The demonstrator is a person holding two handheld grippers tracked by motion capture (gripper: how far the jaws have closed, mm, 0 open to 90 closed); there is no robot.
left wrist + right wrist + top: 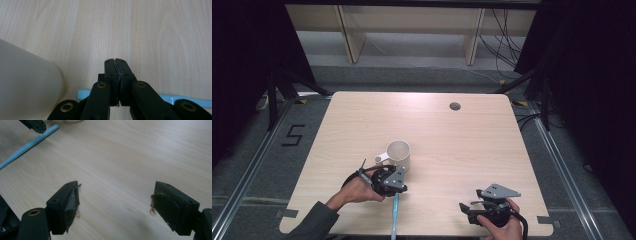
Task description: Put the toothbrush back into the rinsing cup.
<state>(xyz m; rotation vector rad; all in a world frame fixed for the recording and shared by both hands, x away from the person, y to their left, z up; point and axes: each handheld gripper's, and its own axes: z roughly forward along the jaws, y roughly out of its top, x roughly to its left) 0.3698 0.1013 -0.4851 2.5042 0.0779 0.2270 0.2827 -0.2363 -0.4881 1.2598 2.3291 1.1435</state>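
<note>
Left gripper (116, 61) pressed together over the slim light-blue plastic stick (395, 216) near the table's (472, 145) front edge — white cup (399, 154) beside, lift not yet begun; right gripper (115, 202) spread, idle.

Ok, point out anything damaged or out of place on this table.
The pads on the right gripper fingers look worn: the lining is frayed and peels away at the tip. The light blue stick overhangs the near table edge. The white mug stands upright, nothing spilled.
</note>
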